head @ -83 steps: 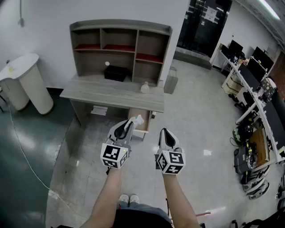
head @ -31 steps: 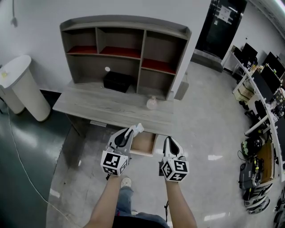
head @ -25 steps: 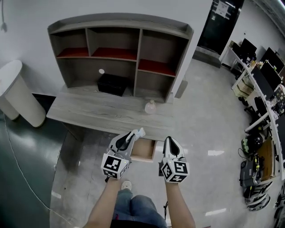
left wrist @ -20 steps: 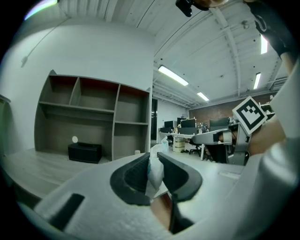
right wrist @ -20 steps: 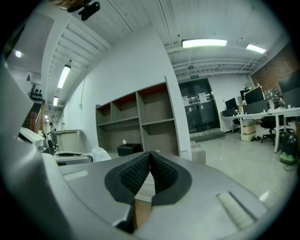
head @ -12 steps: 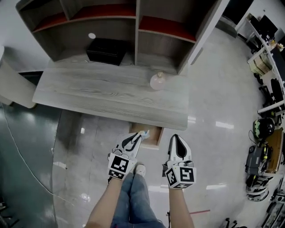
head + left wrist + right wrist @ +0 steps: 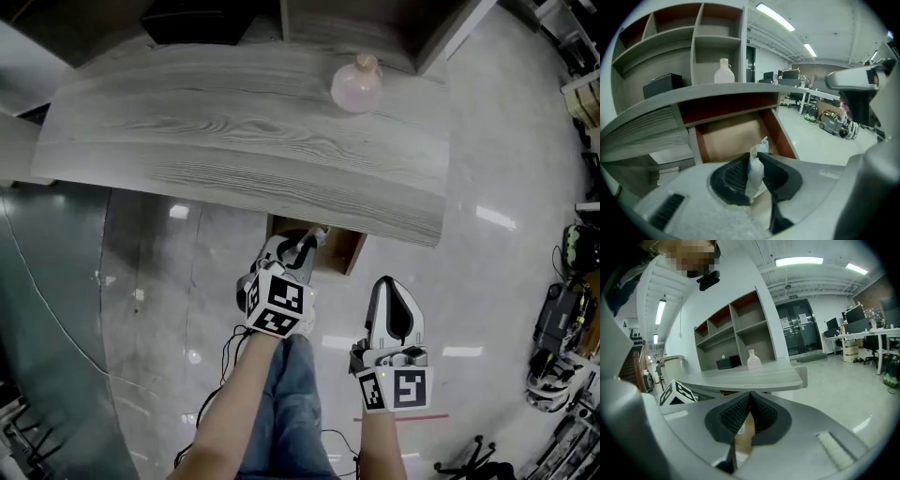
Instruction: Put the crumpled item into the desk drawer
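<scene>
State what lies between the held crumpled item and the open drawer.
Nothing; the left gripper view shows the crumpled item facing the drawer across a bare stretch.

Head view: high above, steeply down on desk point(image 7: 244, 141). Gripper views: low, near the desk front, facing it. All three share the bottle point(image 7: 356, 86).

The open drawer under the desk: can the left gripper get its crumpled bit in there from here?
Probably yes: the drawer stands open right ahead of the left gripper, which pinches the crumpled item; nothing lies between.
</scene>
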A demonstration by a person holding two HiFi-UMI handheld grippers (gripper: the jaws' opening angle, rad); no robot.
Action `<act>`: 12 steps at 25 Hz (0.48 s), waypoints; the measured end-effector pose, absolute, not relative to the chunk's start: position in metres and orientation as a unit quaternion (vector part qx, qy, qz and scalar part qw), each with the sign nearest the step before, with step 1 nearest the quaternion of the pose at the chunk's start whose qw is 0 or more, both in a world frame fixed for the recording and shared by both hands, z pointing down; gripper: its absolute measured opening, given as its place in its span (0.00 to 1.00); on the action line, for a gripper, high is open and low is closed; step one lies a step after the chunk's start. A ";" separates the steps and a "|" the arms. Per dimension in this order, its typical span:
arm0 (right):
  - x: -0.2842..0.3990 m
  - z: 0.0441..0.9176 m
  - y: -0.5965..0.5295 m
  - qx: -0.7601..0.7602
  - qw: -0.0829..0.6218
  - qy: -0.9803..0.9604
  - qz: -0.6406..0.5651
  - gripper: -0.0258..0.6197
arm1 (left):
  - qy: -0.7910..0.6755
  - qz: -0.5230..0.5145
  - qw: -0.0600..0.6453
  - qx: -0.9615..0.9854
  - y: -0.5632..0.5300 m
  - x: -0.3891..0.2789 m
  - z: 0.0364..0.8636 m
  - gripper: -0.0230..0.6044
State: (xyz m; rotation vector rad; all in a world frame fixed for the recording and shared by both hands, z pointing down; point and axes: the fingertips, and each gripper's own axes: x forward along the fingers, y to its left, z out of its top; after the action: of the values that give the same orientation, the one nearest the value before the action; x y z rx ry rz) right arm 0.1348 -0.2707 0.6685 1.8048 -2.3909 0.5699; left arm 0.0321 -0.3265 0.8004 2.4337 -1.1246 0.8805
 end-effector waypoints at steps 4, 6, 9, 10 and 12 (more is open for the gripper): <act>0.138 0.681 -0.266 0.586 0.048 -0.784 0.197 0.04 | -0.386 0.330 0.192 0.840 -0.327 0.040 0.822 0.17; 0.140 0.682 -0.267 0.585 0.047 -0.785 0.200 0.04 | -0.381 0.330 0.208 0.838 -0.326 0.044 0.827 0.32; 0.140 0.677 -0.271 0.583 0.046 -0.787 0.198 0.04 | -0.378 0.320 0.213 0.842 -0.325 0.047 0.820 0.37; 0.140 0.673 -0.273 0.583 0.045 -0.788 0.194 0.04 | -0.378 0.315 0.211 0.845 -0.323 0.047 0.812 0.37; 0.142 0.660 -0.279 0.585 0.041 -0.788 0.185 0.04 | -0.376 0.302 0.209 0.851 -0.317 0.045 0.792 0.37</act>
State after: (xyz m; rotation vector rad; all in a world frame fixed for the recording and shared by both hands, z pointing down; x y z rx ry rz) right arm 0.1417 -0.2786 0.6601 1.7923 -2.4130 0.5670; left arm 0.0448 -0.3171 0.7923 2.3667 -1.0473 0.8413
